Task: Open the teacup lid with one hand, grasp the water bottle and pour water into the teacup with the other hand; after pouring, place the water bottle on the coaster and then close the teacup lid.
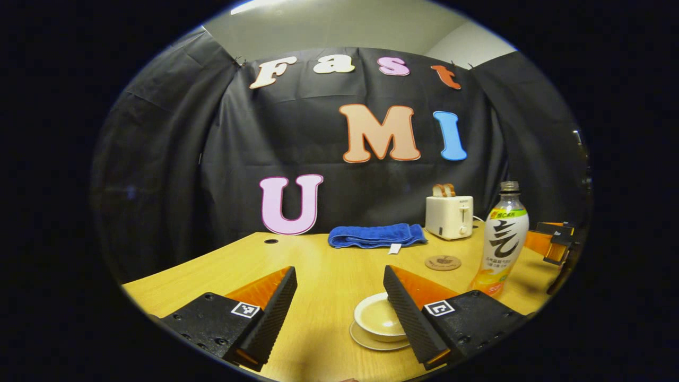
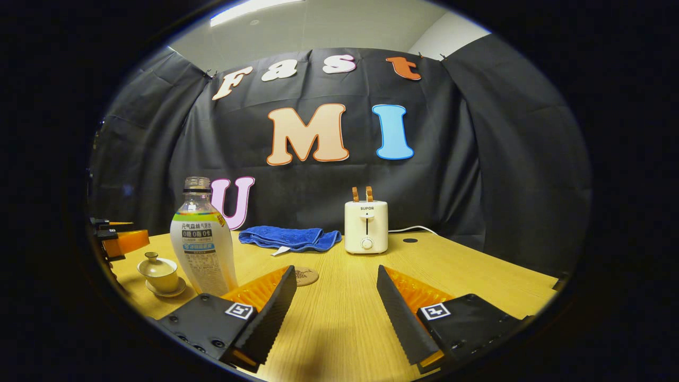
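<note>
Wooden table (image 1: 329, 276) carries everything. Left gripper (image 1: 339, 313) hovers low over the near edge, fingers spread wide w/ nothing between them; its right finger (image 1: 408, 313) partly covers the teacup (image 1: 377, 317), which sits on a saucer (image 1: 371, 340) at the near side. In the right gripper view the teacup (image 2: 158, 271) has its lid on – small knob on top – and stands at the far left of that view, just left of the water bottle (image 2: 202, 246).

Water bottle (image 1: 501, 239) stands upright, cap off as far as I can tell, right of the teacup and near it. Round coaster (image 1: 443, 262) lies bare a bit farther back, between bottle and toaster (image 1: 450, 216) (two slices of toast poking up). Blue towel (image 1: 376, 235) is folded at the far side, left of the toaster.

Right gripper (image 2: 334, 313) also hovers over bare tabletop – fingers apart, holding nothing – w/ the bottle just left of its left finger (image 2: 273, 313) and the coaster (image 2: 306, 276) peeking past that finger's tip.
</note>
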Motion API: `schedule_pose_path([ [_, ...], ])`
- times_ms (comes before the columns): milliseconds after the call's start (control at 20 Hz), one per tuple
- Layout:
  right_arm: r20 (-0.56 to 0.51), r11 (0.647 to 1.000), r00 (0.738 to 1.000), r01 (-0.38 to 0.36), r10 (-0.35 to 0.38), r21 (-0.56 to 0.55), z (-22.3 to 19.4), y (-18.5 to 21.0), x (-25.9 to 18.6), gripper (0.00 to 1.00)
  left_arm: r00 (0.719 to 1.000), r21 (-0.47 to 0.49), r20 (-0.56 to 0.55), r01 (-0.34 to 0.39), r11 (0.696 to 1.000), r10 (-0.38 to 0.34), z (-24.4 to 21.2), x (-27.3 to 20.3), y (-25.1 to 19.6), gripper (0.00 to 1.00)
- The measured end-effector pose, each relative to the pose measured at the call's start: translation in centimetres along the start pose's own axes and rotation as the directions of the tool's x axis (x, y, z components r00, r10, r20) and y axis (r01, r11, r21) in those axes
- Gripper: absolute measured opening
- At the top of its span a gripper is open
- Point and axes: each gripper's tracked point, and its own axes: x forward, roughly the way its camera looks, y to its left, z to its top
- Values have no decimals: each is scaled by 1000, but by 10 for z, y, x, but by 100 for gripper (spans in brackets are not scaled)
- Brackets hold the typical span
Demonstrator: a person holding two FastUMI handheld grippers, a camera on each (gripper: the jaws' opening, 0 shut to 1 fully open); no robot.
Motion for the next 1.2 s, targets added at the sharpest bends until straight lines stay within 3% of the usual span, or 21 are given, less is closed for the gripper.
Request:
schedule_pose_path([
  [250,1,1000,1000,1,-1,0,0,0,-1,95,992,-38,-100,78,996,-81,-21,5,-25,94],
  [450,1,1000,1000,-6,6,0,-1,2,0,95,984,-45,-150,93,995,-99,-29,8,-32,93],
  [950,0,1000,1000,-18,18,1,-1,4,-2,94,967,2,-217,135,991,-131,-44,16,-45,73],
  [1200,0,1000,1000,-15,15,1,-1,4,-2,95,968,31,-208,148,988,-139,-44,17,-51,55],
])
